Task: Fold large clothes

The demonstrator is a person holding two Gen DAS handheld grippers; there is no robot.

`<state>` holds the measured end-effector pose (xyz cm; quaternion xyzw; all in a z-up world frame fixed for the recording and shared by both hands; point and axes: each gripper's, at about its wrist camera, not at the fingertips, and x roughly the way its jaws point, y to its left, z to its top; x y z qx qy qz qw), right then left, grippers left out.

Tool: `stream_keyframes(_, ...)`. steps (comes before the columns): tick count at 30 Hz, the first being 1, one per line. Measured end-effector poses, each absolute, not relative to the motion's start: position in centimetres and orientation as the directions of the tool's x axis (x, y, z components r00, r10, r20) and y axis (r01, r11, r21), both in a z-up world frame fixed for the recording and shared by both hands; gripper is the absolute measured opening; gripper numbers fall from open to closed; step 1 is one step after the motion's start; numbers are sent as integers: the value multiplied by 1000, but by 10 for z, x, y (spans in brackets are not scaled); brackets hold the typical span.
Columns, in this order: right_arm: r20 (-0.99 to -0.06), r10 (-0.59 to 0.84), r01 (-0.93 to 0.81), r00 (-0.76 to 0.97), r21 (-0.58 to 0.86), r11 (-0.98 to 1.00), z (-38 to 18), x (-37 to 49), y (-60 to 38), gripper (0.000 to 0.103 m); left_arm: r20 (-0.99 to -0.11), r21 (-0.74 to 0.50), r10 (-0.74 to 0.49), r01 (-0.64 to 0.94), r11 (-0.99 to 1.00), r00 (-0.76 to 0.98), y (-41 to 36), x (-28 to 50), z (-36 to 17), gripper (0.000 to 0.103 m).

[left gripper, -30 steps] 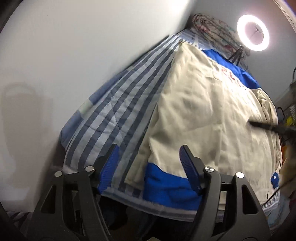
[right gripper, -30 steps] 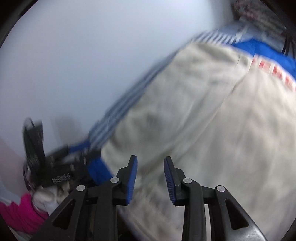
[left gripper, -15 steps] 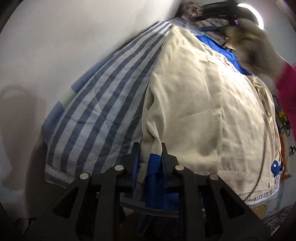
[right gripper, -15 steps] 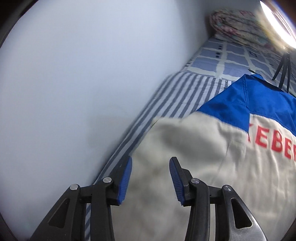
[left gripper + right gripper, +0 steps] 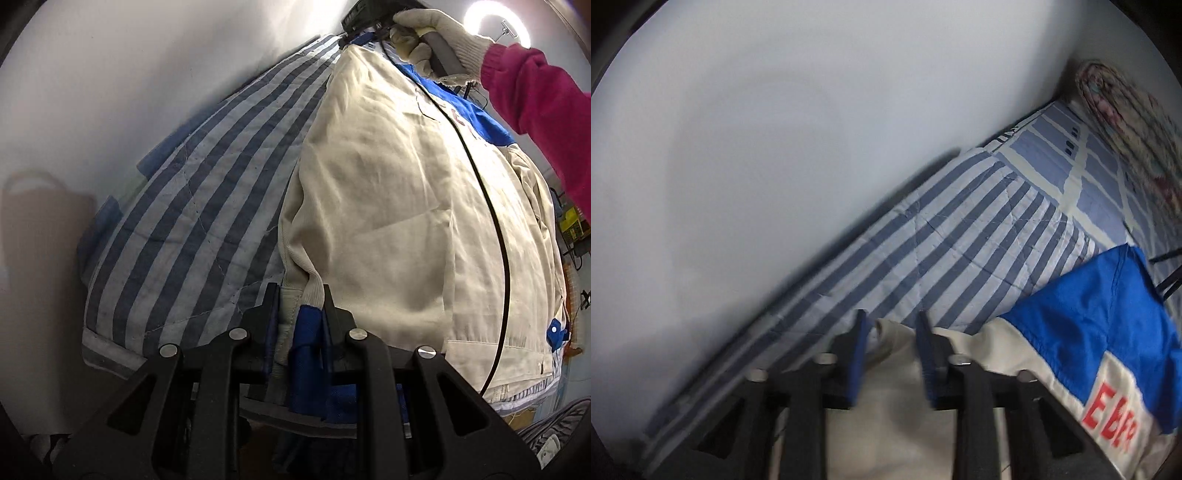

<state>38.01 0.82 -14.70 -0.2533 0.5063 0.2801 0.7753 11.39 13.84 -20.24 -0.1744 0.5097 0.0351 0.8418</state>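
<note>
A cream work jacket (image 5: 388, 206) with blue panels lies spread across a bed covered by a blue-and-white striped quilt (image 5: 207, 206), hard against a pale wall (image 5: 129, 74).

The left hand-held gripper (image 5: 298, 314) is clenched on the jacket's near corner: a bunched fold of cream ribbed hem and blue cloth stands pinched between its two blue-padded fingers (image 5: 269, 325). Ahead of that gripper the jacket runs away toward the far end of the bed, and the striped quilt shows bare to its left.

At the far end, the person's right hand (image 5: 428, 33), in a white knit glove with a magenta sleeve (image 5: 532, 92) behind it, grips the right hand-held gripper (image 5: 891, 336) at the jacket's far corner. A thin black cable (image 5: 495, 229) trails from it back across the cream fabric.

From the right gripper's own camera, its jaws are drawn in around a raised cream edge of the jacket (image 5: 894, 406), though I cannot tell whether the pads actually bite the cloth or stand just off it. To that gripper's right lie the blue shoulder panel (image 5: 1093, 325) and red lettering (image 5: 1108, 413). Beyond its fingertips the quilt (image 5: 953, 236) gives way to a checked blue sheet (image 5: 1067, 162), with a rolled floral blanket (image 5: 1126, 110) at the far corner. A ring light (image 5: 496, 22) glows beyond the gloved hand.
</note>
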Motion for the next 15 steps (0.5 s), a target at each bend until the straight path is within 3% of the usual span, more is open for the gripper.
stream_keyframes(3,-910,217,-670,353,-85,737,-136,378,5,0,-871,-251,-116,-230,940,477,138,113,-203,18)
stream_keyframes(6,-872,366,-581,324,122,805,-121,396,-12,0,-872,-246,-112,-227,943,477,136,112,-204,18)
stream_keyframes(9,-895,300,-586,330,55,808,-134,393,-6,0,-867,-270,-127,-241,932,481,140,111,-205,19)
stream_keyframes(15,-875,335,-568,349,87,819,-127,390,-10,0,-849,-302,-98,-325,896,519,160,108,-200,48)
